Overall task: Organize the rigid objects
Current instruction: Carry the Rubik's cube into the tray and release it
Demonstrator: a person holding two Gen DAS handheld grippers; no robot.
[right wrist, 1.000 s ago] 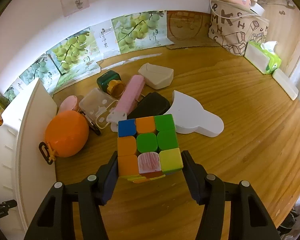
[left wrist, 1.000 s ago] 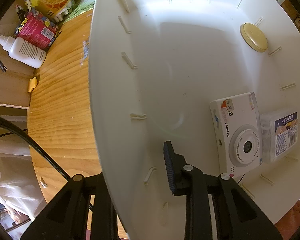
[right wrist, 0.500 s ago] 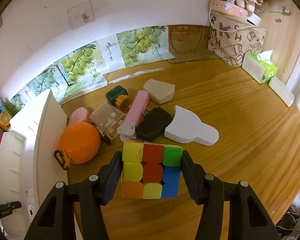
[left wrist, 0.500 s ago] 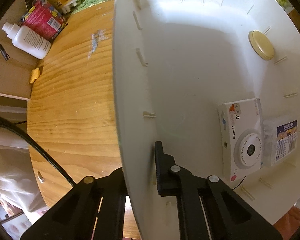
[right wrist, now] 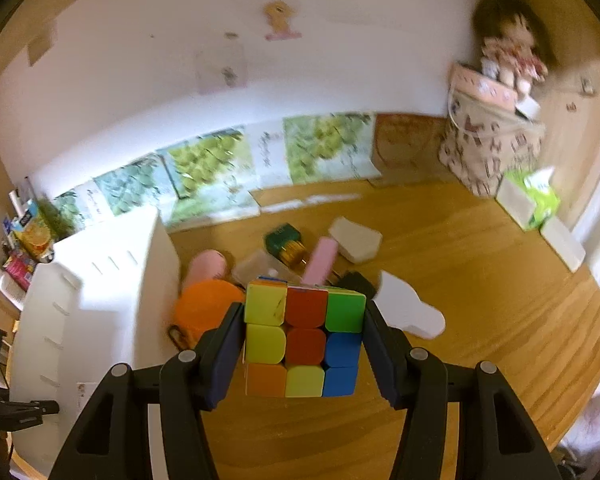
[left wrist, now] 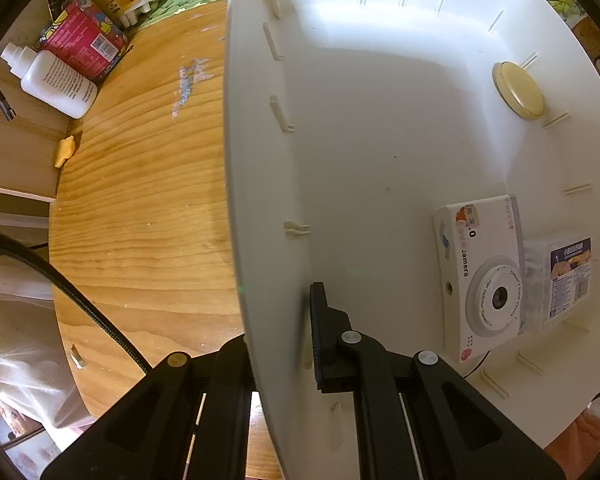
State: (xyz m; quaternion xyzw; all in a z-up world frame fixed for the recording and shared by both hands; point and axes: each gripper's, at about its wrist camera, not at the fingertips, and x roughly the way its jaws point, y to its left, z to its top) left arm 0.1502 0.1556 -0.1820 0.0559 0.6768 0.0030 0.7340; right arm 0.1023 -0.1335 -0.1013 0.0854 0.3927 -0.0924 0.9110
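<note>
The right gripper (right wrist: 304,344) has its jaws clamped on a puzzle cube (right wrist: 303,340) raised above the worktop (right wrist: 480,280), its facing side showing yellow, red, green, blue and orange squares. The left gripper (left wrist: 278,340) pinches the white bin (left wrist: 260,200) wall.

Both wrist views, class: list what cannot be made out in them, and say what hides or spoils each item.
- Left gripper, left wrist view: its left finger is hidden behind the white bin wall it clamps.
- Clear box, left wrist view: label print too small to read.
- Orange ball, right wrist view: partly hidden behind the puzzle cube and a finger of the right gripper, and blurred.
- Doll, right wrist view: motion blur smears its detail.
</note>
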